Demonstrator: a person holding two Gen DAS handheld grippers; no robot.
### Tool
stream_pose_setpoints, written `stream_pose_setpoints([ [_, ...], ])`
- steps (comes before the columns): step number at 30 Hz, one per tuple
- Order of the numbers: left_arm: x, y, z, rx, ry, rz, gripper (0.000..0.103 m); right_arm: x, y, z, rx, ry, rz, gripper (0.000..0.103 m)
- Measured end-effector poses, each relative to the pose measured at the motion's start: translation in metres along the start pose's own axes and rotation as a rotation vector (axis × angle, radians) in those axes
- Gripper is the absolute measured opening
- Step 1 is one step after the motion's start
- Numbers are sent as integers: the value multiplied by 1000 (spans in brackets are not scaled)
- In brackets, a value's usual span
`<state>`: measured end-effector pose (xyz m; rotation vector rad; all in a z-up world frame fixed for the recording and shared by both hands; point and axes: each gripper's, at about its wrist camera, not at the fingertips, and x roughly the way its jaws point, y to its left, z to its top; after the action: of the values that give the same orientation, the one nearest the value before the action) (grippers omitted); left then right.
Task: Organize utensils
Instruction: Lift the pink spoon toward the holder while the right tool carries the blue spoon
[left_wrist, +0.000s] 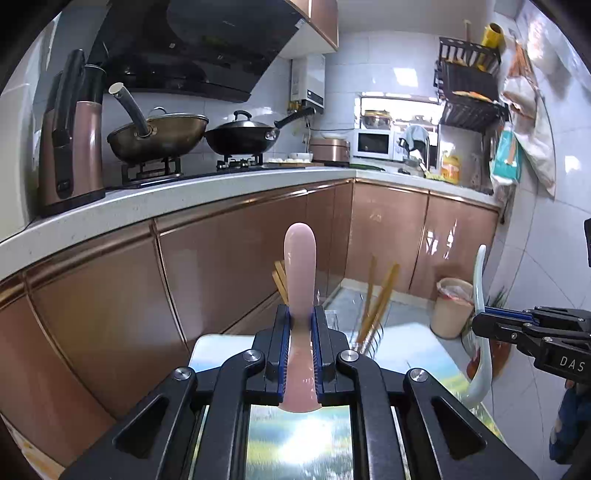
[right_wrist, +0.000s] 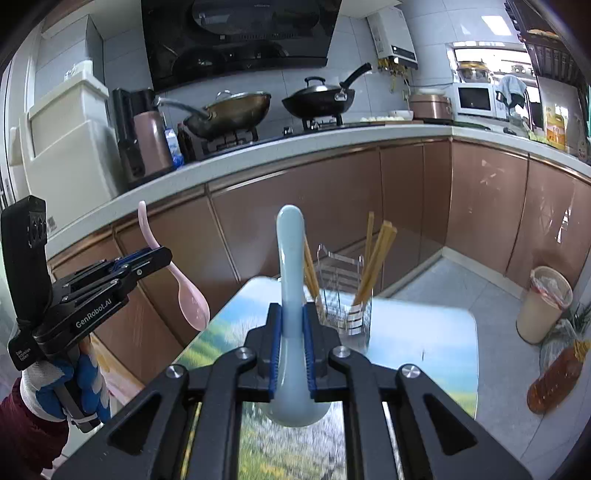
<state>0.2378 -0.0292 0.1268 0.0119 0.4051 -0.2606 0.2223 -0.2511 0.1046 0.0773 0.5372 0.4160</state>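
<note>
Two glossy ceramic spoons (left_wrist: 300, 280) (right_wrist: 290, 273), pink and pale-blue

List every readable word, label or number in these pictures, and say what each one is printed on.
"GenRobot.AI": side of the left gripper, seen from the right wrist.
"DAS": body of the right gripper, seen from the left wrist; the rest runs out of frame.
Small label at the left gripper's rear: too small to read.
Yellow bottle label: blurred.
</note>
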Motion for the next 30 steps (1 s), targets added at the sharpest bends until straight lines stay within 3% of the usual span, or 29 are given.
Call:
stream_pose_setpoints([
  [15,86,-7,38,-49,-6,-59,11,70,-25,55,35,-87,2,11],
  [30,167,-13,13,-98,53,-51,11,138,-79,22,161,-140,18,11],
])
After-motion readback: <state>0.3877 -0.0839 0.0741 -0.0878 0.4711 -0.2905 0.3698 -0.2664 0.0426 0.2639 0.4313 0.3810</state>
